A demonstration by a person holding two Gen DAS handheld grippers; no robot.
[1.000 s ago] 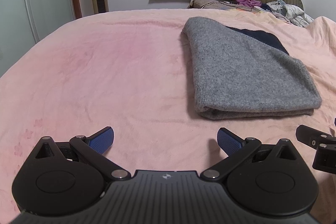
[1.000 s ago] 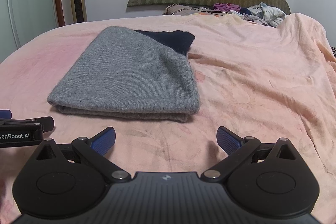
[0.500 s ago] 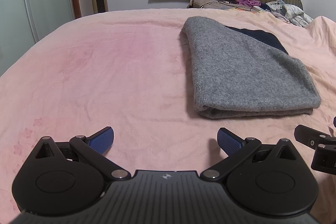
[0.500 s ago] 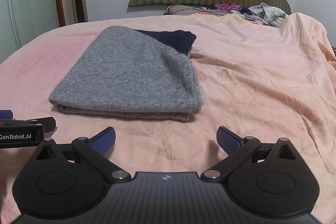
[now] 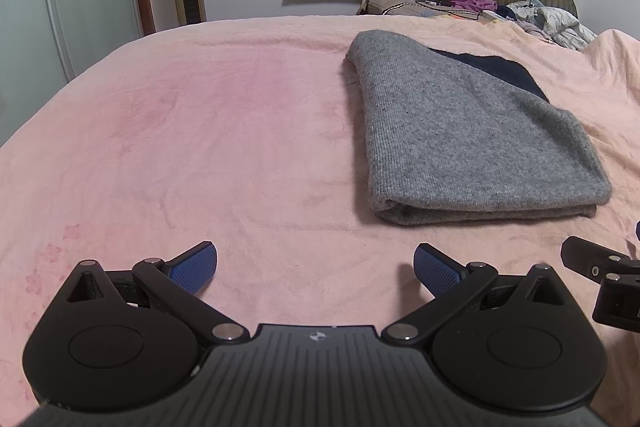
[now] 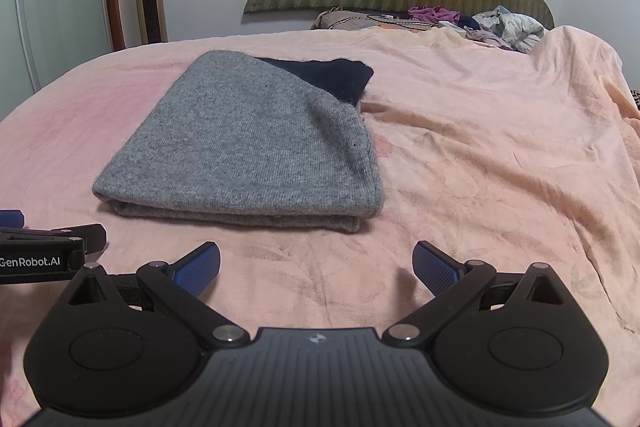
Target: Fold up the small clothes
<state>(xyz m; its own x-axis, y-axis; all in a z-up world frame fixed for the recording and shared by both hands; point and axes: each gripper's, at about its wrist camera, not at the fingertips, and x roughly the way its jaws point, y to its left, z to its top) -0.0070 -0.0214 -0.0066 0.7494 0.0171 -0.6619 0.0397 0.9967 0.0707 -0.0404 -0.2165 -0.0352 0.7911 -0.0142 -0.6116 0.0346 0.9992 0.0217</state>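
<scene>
Pink bed [image 5: 200,131] carries a folded grey garment [image 5: 460,139]; left gripper [image 5: 316,267] and right gripper [image 6: 316,265] spread, empty, near it.

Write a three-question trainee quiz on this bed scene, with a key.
1. True or false: the left tongs are shut on the grey knit.
2. Multiple choice: what shows from under the grey knit at its far edge? A) a dark navy cloth B) a white towel C) a red sock
3. Fill in: the knit lies folded on a ____ blanket.

Key
1. False: both the left and the right tongs are open, short of the knit and touching nothing.
2. A: the navy cloth.
3. Pink.
</scene>
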